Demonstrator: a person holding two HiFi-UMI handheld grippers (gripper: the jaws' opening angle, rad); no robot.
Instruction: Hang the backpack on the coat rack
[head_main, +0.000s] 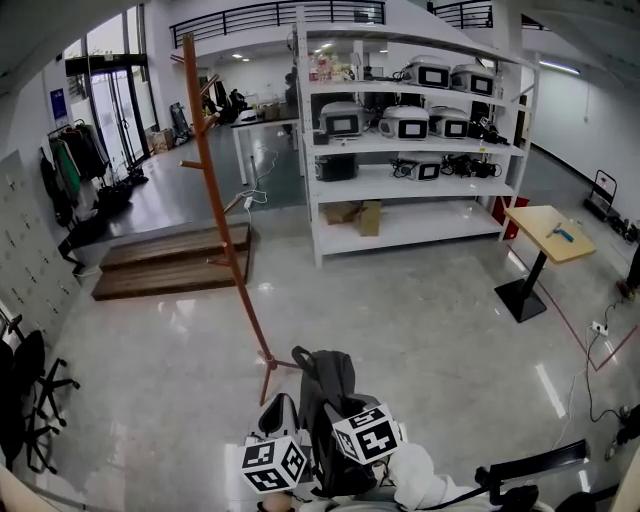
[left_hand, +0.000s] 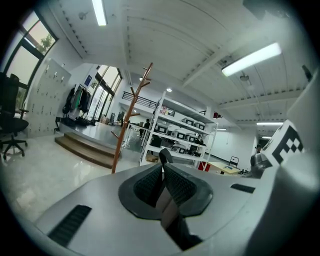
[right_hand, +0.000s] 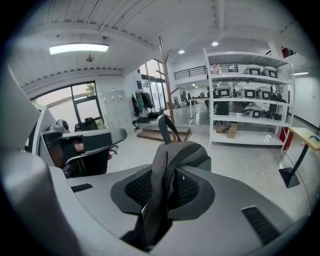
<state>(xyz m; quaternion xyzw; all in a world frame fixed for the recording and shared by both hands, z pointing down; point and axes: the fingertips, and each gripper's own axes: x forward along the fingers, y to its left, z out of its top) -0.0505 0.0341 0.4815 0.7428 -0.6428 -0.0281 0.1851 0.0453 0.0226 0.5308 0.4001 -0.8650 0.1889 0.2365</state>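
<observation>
Head view: the backpack (head_main: 325, 395) hangs low at the bottom of the frame, between the left tool (head_main: 282, 420) and the right tool (head_main: 348, 425). It is over the floor, near the foot of the rack (head_main: 222, 215).

Left gripper view: the left tool (left_hand: 163, 182) is clamped on a thin strap (left_hand: 169, 207), and the rack (left_hand: 131, 117) stands ahead.

Right gripper view: the right tool (right_hand: 165, 187) is clamped on a mesh strap (right_hand: 161, 170), with the rack (right_hand: 166, 85) beyond.
</observation>
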